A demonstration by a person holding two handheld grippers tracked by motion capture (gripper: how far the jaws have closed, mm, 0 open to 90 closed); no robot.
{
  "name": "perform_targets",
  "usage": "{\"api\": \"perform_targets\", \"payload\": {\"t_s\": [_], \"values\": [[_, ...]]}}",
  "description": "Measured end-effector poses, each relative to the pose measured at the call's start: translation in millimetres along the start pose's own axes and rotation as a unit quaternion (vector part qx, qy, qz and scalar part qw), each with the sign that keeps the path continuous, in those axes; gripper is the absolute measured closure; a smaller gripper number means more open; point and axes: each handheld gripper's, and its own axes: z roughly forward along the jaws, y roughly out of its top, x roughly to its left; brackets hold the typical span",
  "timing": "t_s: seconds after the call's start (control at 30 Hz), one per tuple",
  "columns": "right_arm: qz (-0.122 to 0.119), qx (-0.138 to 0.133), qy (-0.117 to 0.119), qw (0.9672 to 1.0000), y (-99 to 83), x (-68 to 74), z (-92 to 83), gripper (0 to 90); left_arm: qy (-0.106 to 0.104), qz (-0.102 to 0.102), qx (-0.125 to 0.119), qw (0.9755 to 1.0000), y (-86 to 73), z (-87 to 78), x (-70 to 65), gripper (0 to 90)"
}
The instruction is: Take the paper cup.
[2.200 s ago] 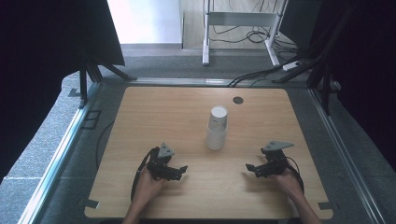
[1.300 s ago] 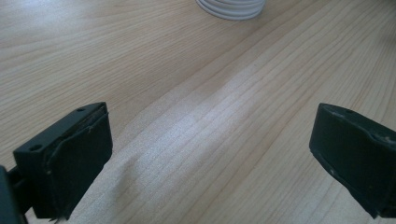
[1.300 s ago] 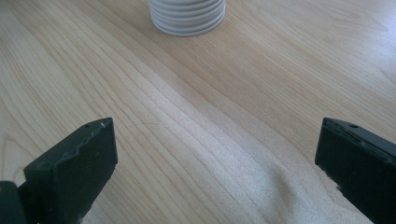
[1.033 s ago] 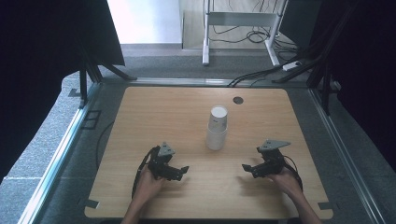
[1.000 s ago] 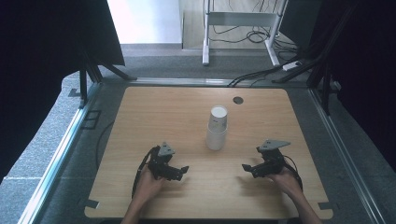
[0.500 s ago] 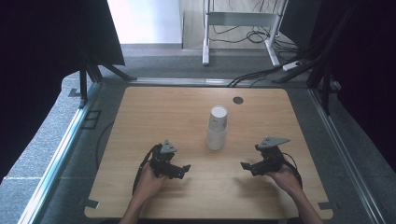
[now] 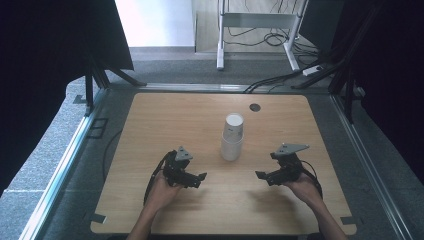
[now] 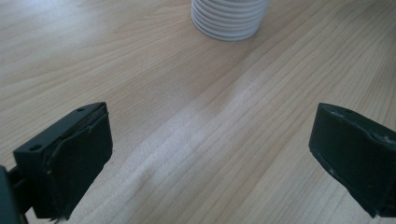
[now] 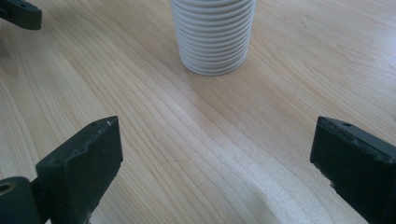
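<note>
A stack of white ribbed paper cups stands upright at the middle of the wooden table. My left gripper is held low at the stack's near left, open, with bare wood between its jaws. In the left gripper view, the left gripper looks toward the stack's base. My right gripper is at the stack's near right, open and empty; its jaws have just been closing a little. From the right gripper, the stack rises straight ahead, a short way off.
A dark round grommet sits in the table behind the cups. A jaw of the left gripper shows at the top left of the right gripper view. Metal rails run along the table's sides, and cables lie on the floor beyond.
The right gripper has edged slightly left toward the cups. The left gripper has barely shifted. The cup stack stands as before.
</note>
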Motion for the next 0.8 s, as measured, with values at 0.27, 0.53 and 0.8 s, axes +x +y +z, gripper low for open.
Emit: {"api": "perform_targets", "payload": {"t_s": [0.27,0.53,0.8], "values": [[-0.003,-0.007,0.008,0.9999,8.8,1.2,-2.4,2.8,-0.004,0.012,-0.007,0.9999,9.6,0.5,-0.5,0.0],[-0.009,-0.010,0.014,0.9998,18.6,3.1,-2.5,2.8,-0.010,0.021,-0.014,0.9996,22.7,3.4,0.6,0.0],[-0.012,-0.017,0.021,0.9996,29.2,3.8,-0.5,3.0,-0.015,0.022,-0.030,0.9992,38.4,6.4,4.8,0.0]]}}
